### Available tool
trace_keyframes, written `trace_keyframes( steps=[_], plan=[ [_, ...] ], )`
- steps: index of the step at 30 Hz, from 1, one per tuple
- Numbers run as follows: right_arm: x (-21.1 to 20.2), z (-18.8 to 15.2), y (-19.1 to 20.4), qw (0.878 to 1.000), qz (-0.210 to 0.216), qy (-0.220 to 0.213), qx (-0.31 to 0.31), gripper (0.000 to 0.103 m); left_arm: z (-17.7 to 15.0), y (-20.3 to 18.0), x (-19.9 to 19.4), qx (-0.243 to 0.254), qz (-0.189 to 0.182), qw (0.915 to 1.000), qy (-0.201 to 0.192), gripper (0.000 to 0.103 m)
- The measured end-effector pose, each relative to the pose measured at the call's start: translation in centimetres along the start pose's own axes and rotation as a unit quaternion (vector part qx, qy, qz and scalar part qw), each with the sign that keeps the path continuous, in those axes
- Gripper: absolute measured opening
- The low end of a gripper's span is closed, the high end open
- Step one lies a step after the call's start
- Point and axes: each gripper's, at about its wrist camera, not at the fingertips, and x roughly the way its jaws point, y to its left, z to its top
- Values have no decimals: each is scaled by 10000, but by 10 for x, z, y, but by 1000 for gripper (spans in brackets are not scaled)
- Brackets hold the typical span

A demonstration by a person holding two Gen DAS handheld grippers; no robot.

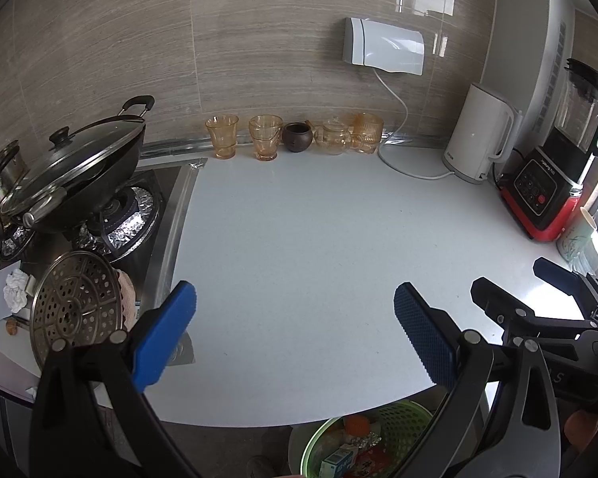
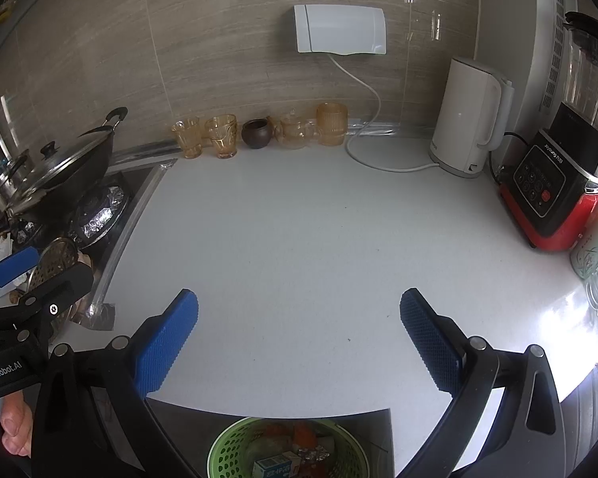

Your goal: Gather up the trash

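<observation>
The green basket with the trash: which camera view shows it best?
The right wrist view: the green basket lies centred between the open gripper's fingers, rim mostly visible. In the left wrist view the green basket is partly hidden behind a gripper finger.

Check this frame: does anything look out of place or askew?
Only by the stove: a crumpled white tissue lies loose at the counter's left end, and the perforated steamer tray stands propped on edge. The green basket already holds trash.
</observation>
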Motion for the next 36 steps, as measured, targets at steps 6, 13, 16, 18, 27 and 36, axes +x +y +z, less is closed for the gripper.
trace_keyframes(
  steps=[6,13,16,18,27,36],
  plan=[
    [0,1,1,10000,-10,6,-2,101,2,1,1,-1,-13,10000,8,95],
    [1,1,1,10000,-12,10,2,101,1,1,1,10,0,10000,7,95],
    [2,2,2,10000,-12,20,-12,101,2,2,2,13,5,10000,11,95],
    [3,3,3,10000,-14,21,-15,101,3,3,4,9,-3,10000,19,95],
    [5,5,4,10000,-16,30,-26,101,5,6,8,33,-20,10000,38,95],
    [8,6,5,10000,-29,54,-32,101,6,9,12,89,-3,9999,59,95]
  ],
)
